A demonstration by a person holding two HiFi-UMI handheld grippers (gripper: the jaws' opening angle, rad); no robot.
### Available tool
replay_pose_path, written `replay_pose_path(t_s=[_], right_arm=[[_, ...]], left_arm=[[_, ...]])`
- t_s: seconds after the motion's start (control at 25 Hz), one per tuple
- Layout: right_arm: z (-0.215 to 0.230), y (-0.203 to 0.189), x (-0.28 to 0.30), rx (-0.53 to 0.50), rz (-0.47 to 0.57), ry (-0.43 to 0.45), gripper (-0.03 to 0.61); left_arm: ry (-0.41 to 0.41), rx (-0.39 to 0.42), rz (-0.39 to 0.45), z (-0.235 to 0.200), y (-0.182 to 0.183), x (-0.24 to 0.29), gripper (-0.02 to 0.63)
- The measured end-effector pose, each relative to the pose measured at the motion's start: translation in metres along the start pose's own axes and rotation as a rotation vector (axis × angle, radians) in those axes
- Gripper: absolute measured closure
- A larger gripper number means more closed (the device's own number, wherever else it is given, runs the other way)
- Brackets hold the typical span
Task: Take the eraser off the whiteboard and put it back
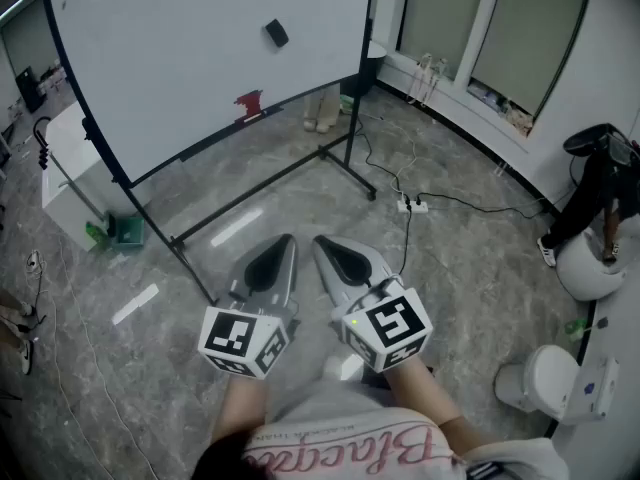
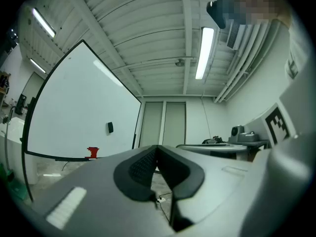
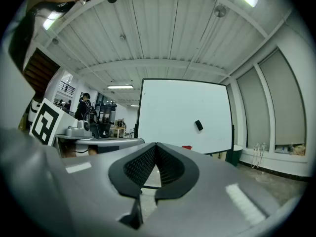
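Nearest the person, two hand-held grippers pointed forward side by side, the left hand-held gripper [image 1: 288,239] and the right hand-held gripper [image 1: 321,241], each with jaws pressed together on nothing. Farther off stood one whiteboard [image 1: 170,58]. One small, black, rectangular eraser [image 1: 276,33] clung tilted to its upper right part, well above one red item [image 1: 248,104] on its ledge.

The whiteboard [image 1: 180,58] is white with a thin black frame. The eraser [image 1: 276,33] on it is black, and a small thing [image 1: 248,103] at its lower edge is red. The floor [image 1: 470,268] is grey with a pale marbled pattern. The left tongs [image 1: 287,240] and the right tongs [image 1: 321,241] are light grey with black pads. The left cube [image 1: 240,340] and the right cube [image 1: 392,323] are white with black square markers. The person's shirt [image 1: 350,453] is white with pink lettering.
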State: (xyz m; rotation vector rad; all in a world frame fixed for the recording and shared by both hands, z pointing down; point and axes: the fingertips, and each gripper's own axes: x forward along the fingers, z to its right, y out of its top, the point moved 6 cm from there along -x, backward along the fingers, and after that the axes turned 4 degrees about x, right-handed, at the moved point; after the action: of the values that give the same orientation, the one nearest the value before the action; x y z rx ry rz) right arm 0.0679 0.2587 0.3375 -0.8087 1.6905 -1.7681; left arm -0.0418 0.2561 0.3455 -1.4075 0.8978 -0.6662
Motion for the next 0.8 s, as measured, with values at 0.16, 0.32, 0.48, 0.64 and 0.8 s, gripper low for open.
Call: replay_pose_path(t_s=[0.16, 0.32, 0.48, 0.64, 0.8], right_arm=[[0.003, 0.004, -0.001, 0.019, 0.035, -0.007, 0.578], [0.011, 0.004, 0.002, 0.019, 0.042, -0.007, 0.577], [0.022, 0.001, 0.007, 0.022, 0.052, -0.002, 0.578], [0.037, 0.0, 0.013, 0.031, 0.051, 0.002, 0.577], [0.056, 0.001, 0.021, 0.038, 0.06, 0.017, 0.577]], left_arm=[[-0.002, 0.004, -0.008, -0.002, -0.002, 0.003, 0.615], [-0.009, 0.016, -0.014, 0.0, -0.003, 0.013, 0.615], [-0.007, 0.021, -0.029, -0.001, -0.008, 0.024, 0.615], [0.007, 0.02, -0.034, -0.004, -0.011, 0.038, 0.615], [0.022, 0.012, -0.035, -0.006, -0.015, 0.058, 0.614]])
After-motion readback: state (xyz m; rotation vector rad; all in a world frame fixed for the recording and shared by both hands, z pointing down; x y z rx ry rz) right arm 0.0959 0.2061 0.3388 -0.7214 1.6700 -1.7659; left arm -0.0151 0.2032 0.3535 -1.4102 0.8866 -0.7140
